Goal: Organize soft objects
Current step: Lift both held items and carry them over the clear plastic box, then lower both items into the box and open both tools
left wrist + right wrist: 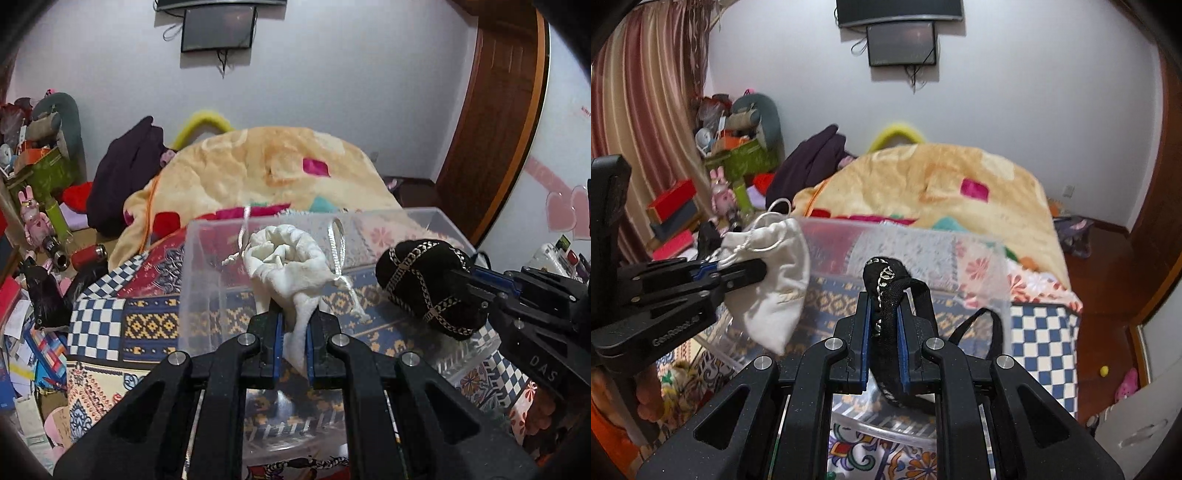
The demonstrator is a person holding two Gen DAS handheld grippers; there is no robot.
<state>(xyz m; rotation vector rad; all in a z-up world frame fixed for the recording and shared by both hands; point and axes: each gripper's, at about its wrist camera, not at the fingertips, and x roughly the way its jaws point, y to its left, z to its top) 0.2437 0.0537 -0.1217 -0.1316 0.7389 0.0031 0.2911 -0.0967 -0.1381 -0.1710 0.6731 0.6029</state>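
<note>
The left gripper is clamped tight on the lower end of a white drawstring pouch, holding it up over the clear plastic bin that sits on the patterned bedspread. To its right, the right gripper is pinched fast on a black pouch with silver chain trim, also above the bin. A yellow blanket lies heaped at the far end of the bed.

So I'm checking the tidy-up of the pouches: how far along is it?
Done: nothing shows inside the clear plastic bin yet.
In hand: the left tool is clamped on the white drawstring pouch, the right tool on the black pouch, both over the bin.
Left: let both go inside. Whether other soft items remain to be sorted can't be told.
</note>
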